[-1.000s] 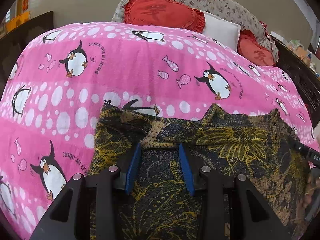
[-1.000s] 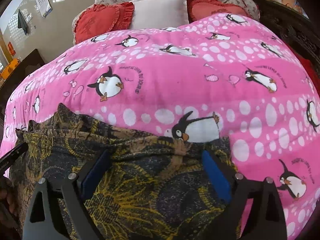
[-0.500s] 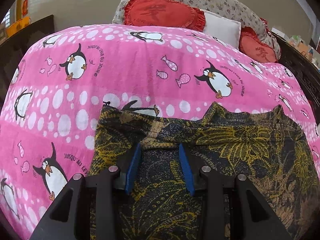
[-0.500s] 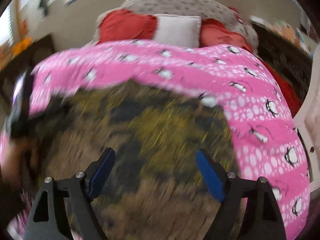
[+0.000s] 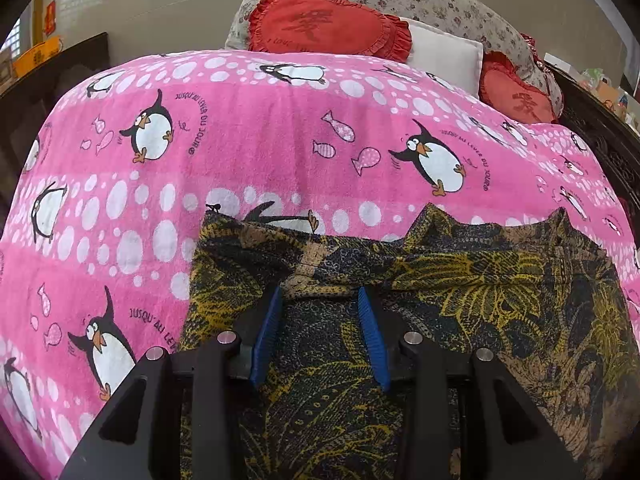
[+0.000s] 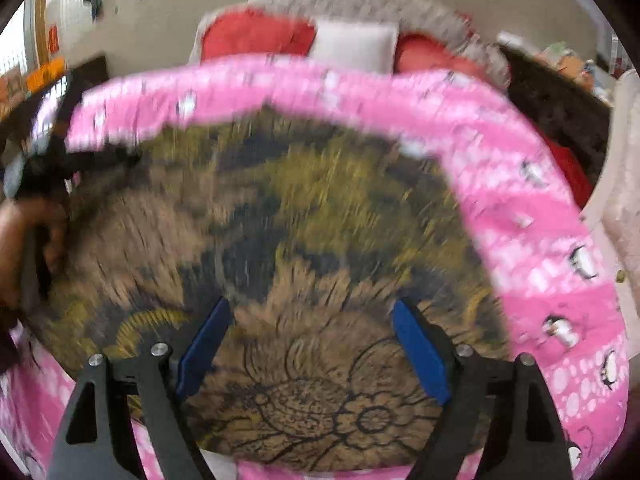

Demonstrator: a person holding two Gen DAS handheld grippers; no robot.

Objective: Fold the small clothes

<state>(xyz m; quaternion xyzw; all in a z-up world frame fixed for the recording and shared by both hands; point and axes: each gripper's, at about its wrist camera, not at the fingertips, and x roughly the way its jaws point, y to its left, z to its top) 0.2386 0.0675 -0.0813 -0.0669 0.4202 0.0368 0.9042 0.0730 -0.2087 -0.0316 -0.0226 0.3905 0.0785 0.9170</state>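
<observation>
A dark garment with a yellow and tan leaf print (image 5: 460, 292) lies on the pink penguin blanket (image 5: 248, 140). My left gripper (image 5: 320, 300) hovers low over the garment's left part, its blue pads apart, holding nothing; the far hem lies just beyond its tips. In the right wrist view, which is motion-blurred, the same garment (image 6: 280, 220) fills the middle. My right gripper (image 6: 312, 316) is wide open above the garment's near part. The left gripper and the hand holding it show at that view's left edge (image 6: 36, 208).
Red heart cushions (image 5: 324, 28), a white pillow (image 5: 444, 56) and a floral pillow (image 5: 432, 0) lie at the bed's head. A dark carved bed frame (image 5: 600, 128) runs along the right. A pale garment or cloth (image 6: 620, 184) hangs at the right edge.
My right gripper has pulled back towards me and risen, so the garment now lies spread ahead of it. My left gripper has stayed in place. The garment has not visibly moved.
</observation>
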